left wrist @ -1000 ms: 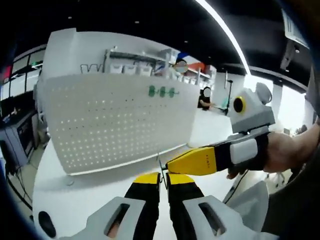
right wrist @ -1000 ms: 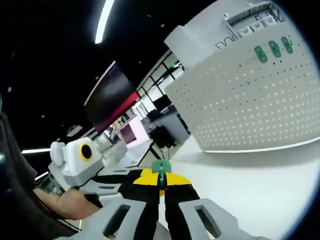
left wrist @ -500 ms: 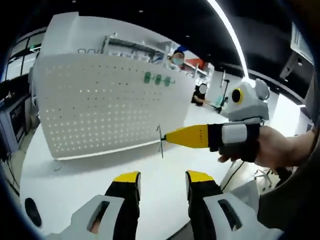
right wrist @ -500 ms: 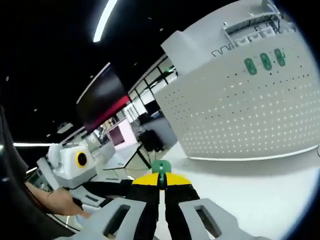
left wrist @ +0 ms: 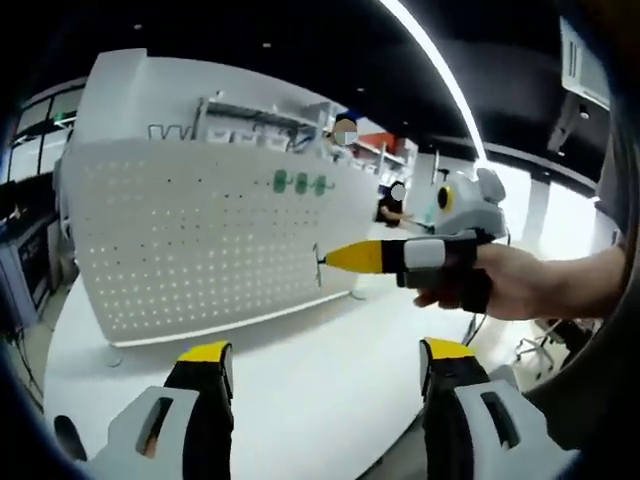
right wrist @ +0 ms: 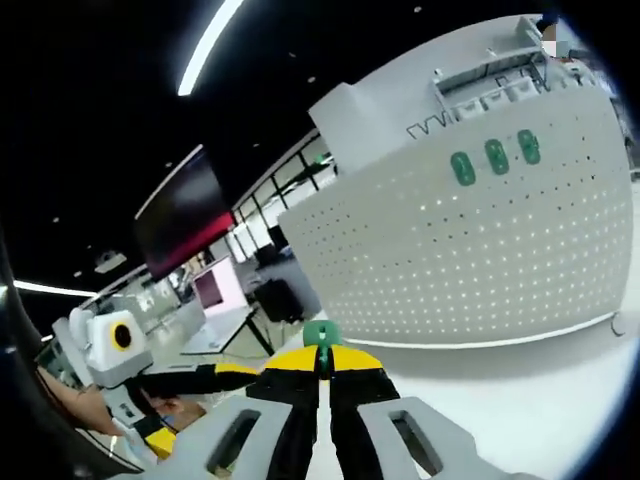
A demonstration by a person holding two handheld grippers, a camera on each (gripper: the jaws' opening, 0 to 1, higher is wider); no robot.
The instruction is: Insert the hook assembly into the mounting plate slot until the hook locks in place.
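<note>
The white perforated mounting plate (left wrist: 200, 240) stands upright on the white table (left wrist: 300, 370), with three green hook bases (left wrist: 300, 182) fixed near its top right. My left gripper (left wrist: 325, 360) is open wide, with nothing between its fingers. From the right, my right gripper (left wrist: 328, 258) reaches in, shut on the hook assembly, whose thin wire hook (left wrist: 318, 268) sticks out near the plate's right part. In the right gripper view, the right gripper (right wrist: 322, 362) pinches the green hook assembly (right wrist: 321, 335), facing the plate (right wrist: 470, 250). The left gripper (right wrist: 200, 405) sits at lower left.
A hand (left wrist: 530, 285) holds the right gripper. Behind the plate are a white wall unit with shelves and bins (left wrist: 250, 110) and people far off. A dark screen and desks (right wrist: 190, 220) lie left of the plate. The table's edge (left wrist: 400, 440) runs near the bottom.
My left gripper, shut on the hook alongside the right, has opened wide and let go. The right gripper has lifted the hook assembly away, closer to the plate.
</note>
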